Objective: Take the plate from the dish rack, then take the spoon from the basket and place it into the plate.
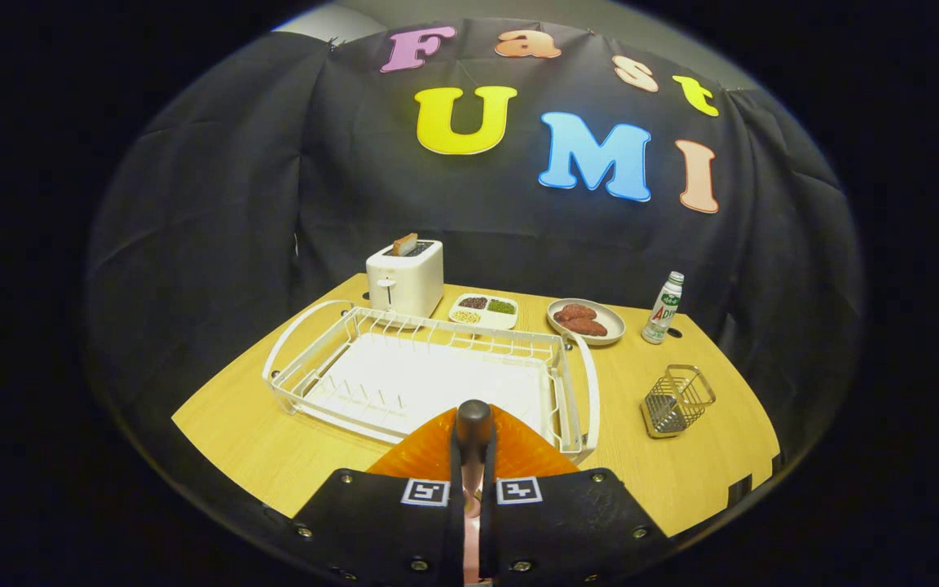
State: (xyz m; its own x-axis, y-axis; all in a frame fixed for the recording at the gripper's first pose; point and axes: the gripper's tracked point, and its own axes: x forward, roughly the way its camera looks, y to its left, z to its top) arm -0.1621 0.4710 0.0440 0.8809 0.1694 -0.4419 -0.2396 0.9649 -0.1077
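My gripper (pixel 473 469) is shut on the spoon (pixel 473 420). A pink stretch of the spoon shows between the two fingers, and its dark rounded end sticks out past the fingertips. Right under the fingertips lies the orange plate (pixel 425 456), on the wooden table in front of the dish rack; my fingers hide its near part. The white wire dish rack (pixel 429 371) stands just beyond the plate with nothing in its slots. To the right of the rack, the small wire basket (pixel 677 401) holds nothing.
Behind the rack stand a white toaster (pixel 406 277) with a slice in it, a divided tray of grains (pixel 483 311), a dish of brown food (pixel 585 320) and a small bottle (pixel 663 307). The wooden table (pixel 274 440) ends close to my fingers.
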